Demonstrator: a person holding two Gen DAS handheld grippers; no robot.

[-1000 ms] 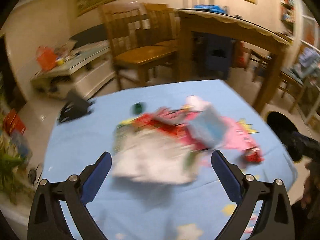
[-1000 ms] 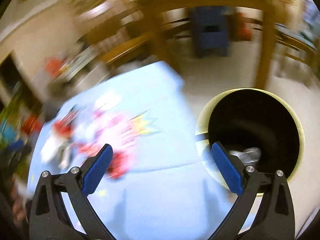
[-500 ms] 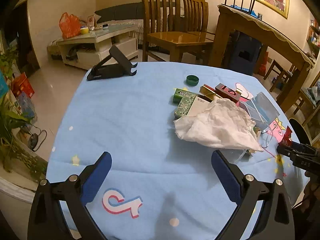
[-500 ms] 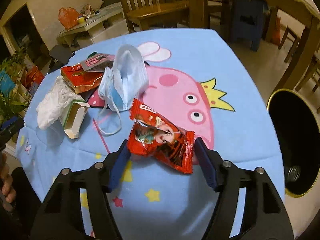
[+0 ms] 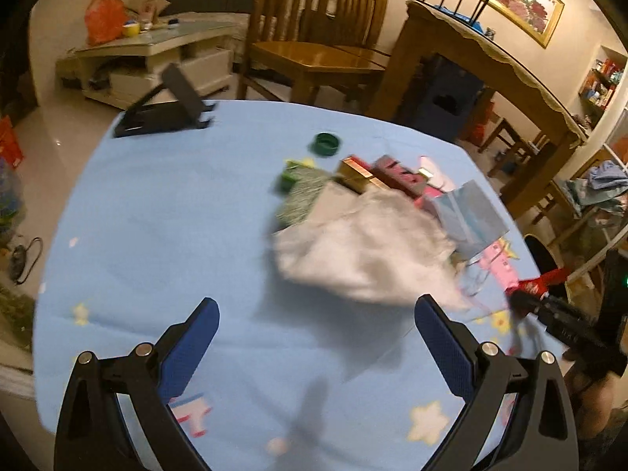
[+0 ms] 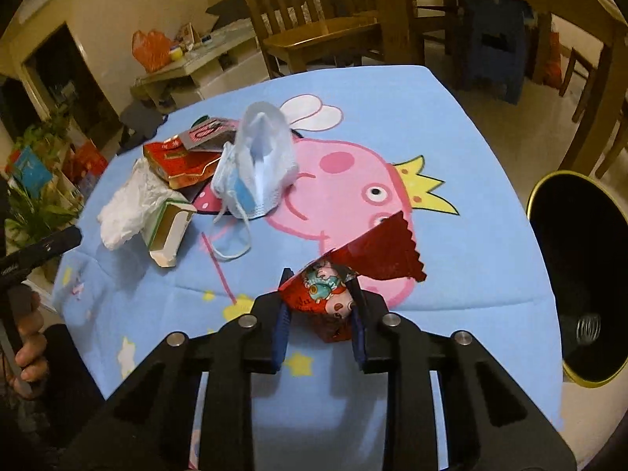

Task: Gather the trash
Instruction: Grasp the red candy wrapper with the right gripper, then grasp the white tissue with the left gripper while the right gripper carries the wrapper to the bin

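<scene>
My right gripper (image 6: 318,286) is closing on a red snack wrapper (image 6: 376,251); the wrapper is crumpled between the pads and its free end sticks up to the right. In the left wrist view that wrapper (image 5: 545,278) shows at the table's right edge. My left gripper (image 5: 316,306) is open and empty, just short of a crumpled white tissue (image 5: 365,251). Behind the tissue lie a blue face mask (image 5: 471,219), a green box (image 5: 298,200), red and gold boxes (image 5: 376,174) and a green bottle cap (image 5: 327,143).
A black bin with a yellow rim (image 6: 530,204) stands on the floor right of the table. A black phone stand (image 5: 168,110) sits at the table's far left corner. Wooden chairs (image 5: 314,47) and a wooden table (image 5: 490,62) stand behind. A hand (image 6: 27,337) holds the left gripper.
The right jaws have closed from wide open onto the red wrapper, which now folds upward. The left gripper has moved closer to the tissue pile and stayed open.
</scene>
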